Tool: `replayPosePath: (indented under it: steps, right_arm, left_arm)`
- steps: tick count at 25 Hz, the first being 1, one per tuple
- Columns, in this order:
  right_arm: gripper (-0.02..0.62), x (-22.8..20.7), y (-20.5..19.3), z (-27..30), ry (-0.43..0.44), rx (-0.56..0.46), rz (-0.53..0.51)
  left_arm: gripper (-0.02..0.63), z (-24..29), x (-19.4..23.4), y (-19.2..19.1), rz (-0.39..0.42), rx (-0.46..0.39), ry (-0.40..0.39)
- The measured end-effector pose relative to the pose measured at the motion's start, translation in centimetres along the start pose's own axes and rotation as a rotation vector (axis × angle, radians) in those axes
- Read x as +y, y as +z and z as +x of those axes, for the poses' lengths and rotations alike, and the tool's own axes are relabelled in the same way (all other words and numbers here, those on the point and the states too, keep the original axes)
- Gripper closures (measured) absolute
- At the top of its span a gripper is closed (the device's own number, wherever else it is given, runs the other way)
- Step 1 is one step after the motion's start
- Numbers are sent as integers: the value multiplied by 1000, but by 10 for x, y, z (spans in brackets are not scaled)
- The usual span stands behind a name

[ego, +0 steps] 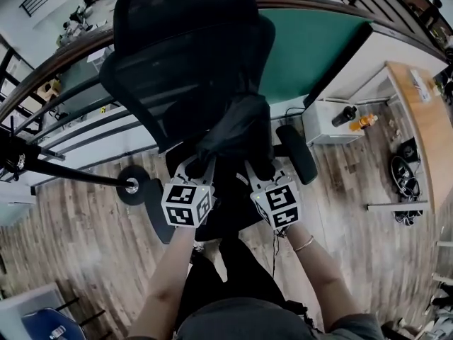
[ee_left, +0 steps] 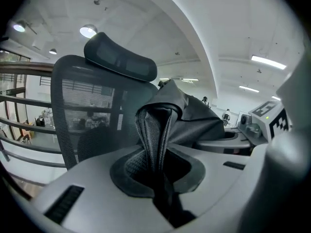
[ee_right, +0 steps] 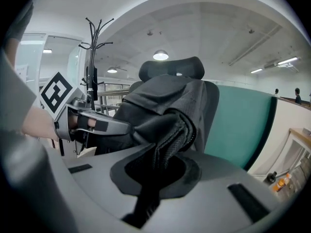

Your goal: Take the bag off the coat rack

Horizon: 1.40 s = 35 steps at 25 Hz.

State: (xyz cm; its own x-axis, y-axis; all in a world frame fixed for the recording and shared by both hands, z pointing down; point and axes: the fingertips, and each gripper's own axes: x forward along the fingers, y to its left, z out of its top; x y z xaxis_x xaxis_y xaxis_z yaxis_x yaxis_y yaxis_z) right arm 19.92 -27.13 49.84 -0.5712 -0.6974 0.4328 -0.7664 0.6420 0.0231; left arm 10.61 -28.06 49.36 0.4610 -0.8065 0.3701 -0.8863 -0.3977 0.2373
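While the black bag hangs by the office chair, the left hand-held gripper clamps one strap. The right hand-held gripper clamps the other

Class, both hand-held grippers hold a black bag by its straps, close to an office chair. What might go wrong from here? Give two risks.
1. The left hand-held gripper and right hand-held gripper each pinch only a thin mesh strap; one could slip out and the bag would swing or drop.
2. The bag hangs close to the chair; it may snag on an armrest.
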Motion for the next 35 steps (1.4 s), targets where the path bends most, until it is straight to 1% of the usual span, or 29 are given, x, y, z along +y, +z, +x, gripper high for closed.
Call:
replayPosePath:
  steps: [8, 17, 27, 32, 35]
  right_arm:
    - [577, -25, -29, 45, 24, 51, 68]
    - [577, -37, -59, 83, 38, 126, 112]
    - [574, -45, -58, 123, 64, 149, 111]
    - [568, -46, -58, 135, 82, 157, 108]
    - [561, -48, -59, 140, 83, 162, 115]
  left_arm:
    - [551, 47, 24, -22, -16, 67, 44]
    - [551, 85, 50, -52, -47, 149, 68]
    - [543, 112, 85, -57, -80, 186, 111]
    - [533, 118, 97, -61, -105, 195, 133]
    - [528, 122, 102, -62, -105, 202, 135]
